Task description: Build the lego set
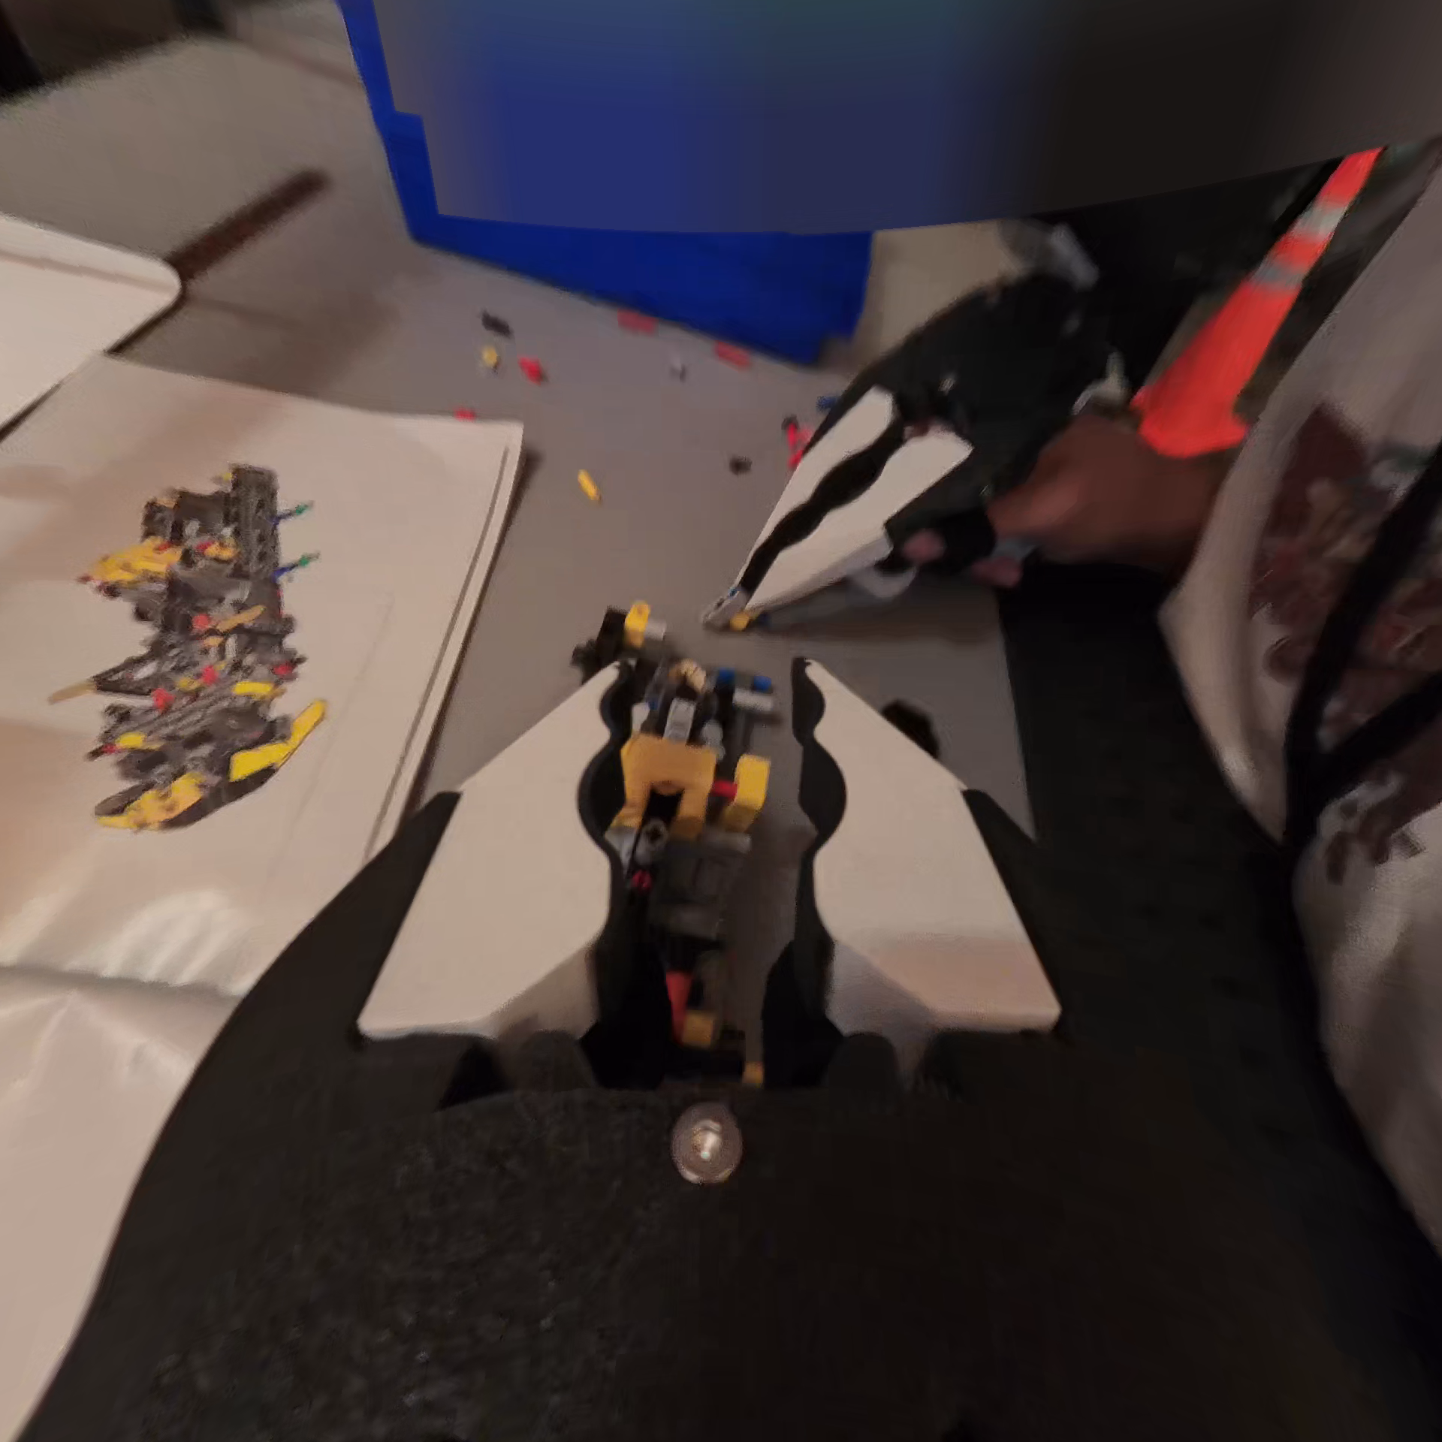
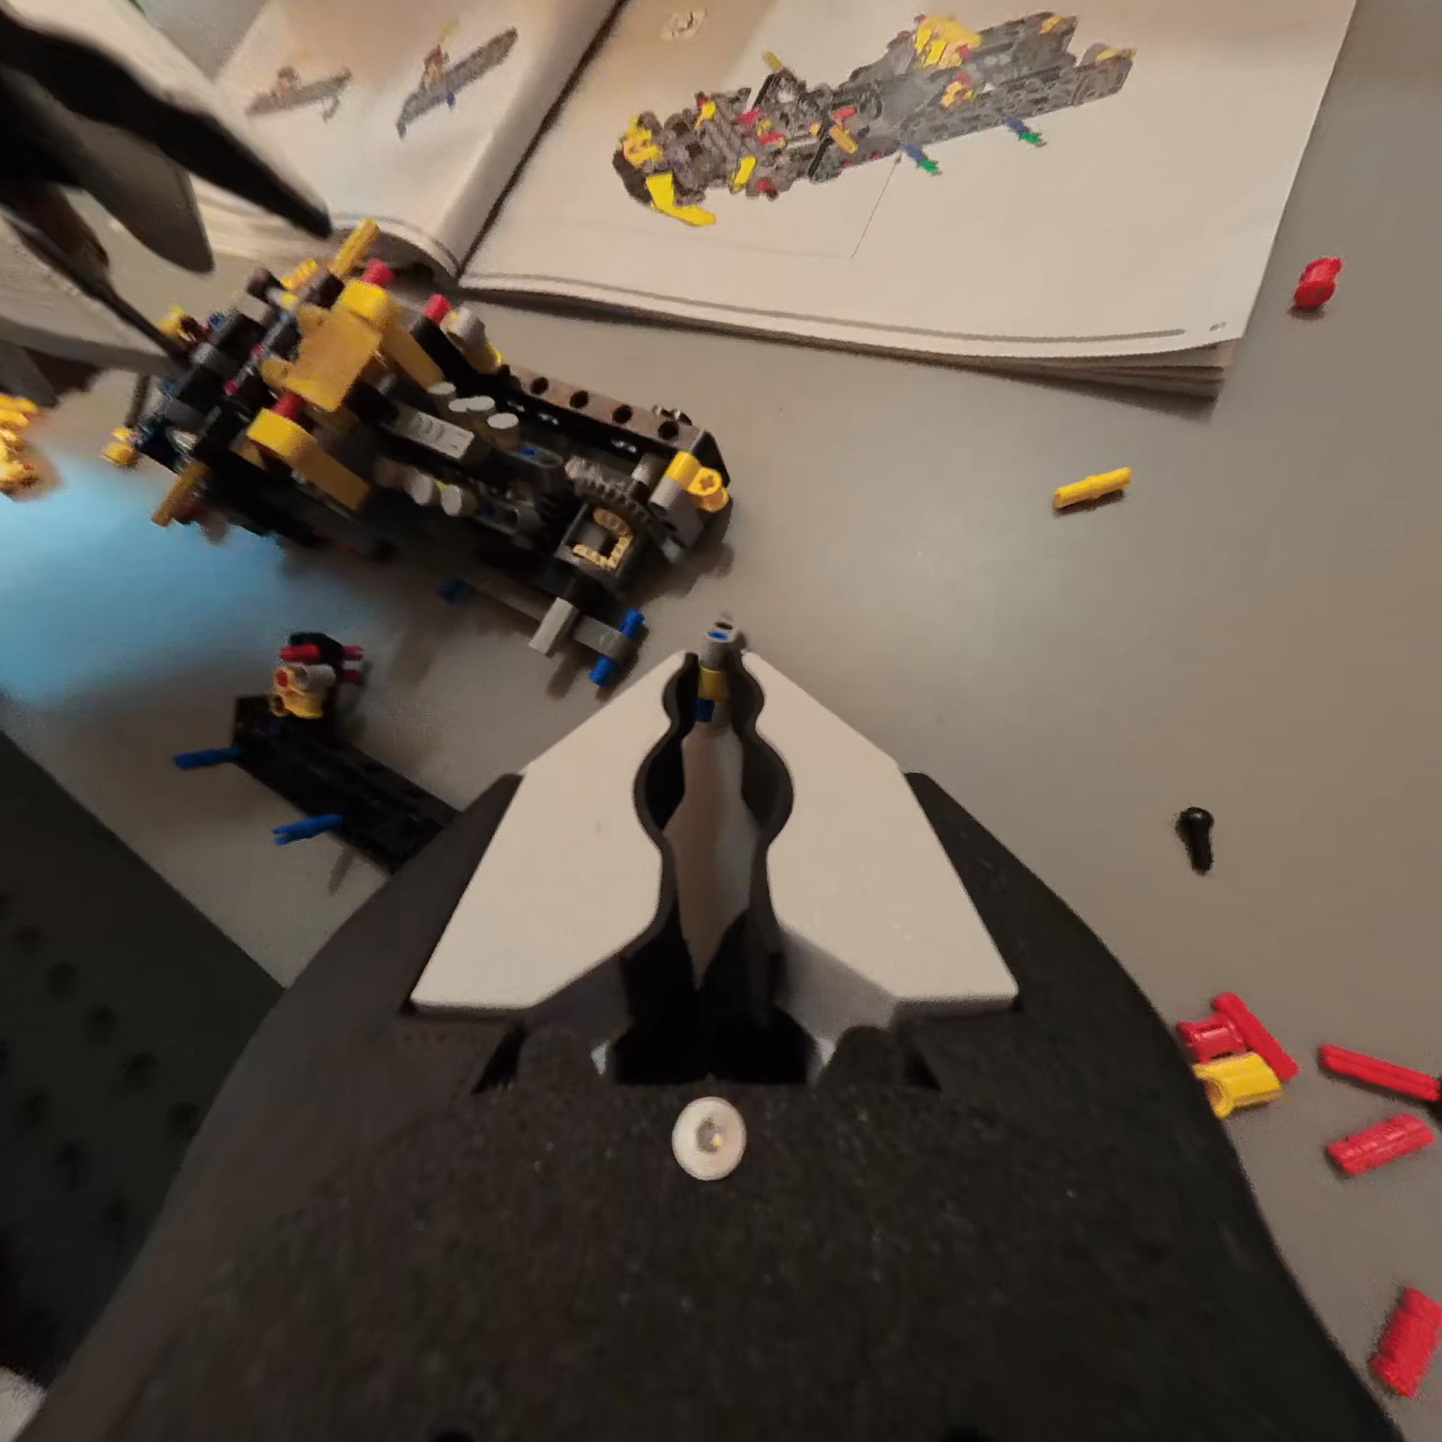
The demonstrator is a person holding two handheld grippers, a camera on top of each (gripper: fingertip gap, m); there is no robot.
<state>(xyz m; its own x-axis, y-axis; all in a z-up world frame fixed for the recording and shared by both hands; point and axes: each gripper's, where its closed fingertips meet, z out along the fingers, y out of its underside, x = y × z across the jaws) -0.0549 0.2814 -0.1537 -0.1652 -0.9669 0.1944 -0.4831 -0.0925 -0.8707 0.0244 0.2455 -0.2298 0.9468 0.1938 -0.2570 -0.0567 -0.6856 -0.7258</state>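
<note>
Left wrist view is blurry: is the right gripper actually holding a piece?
Observer: Yes, the right gripper is shut on a small grey, yellow and blue piece at its very tips.
Operator: Attached to the model yet?
Observer: No, it sits apart from the lego model, short of the grey beam with blue pins at the near end.
Operator: Other sub-assemblies?
Observer: A black plate with blue pins lies left of that gripper.

Workshop-like space: grey tabletop (image 2: pixel 975 585), blue storage bin (image 1: pixel 624 257) and orange traffic cone (image 1: pixel 1241 328) beyond the left gripper (image 1: pixel 706 671).
</note>
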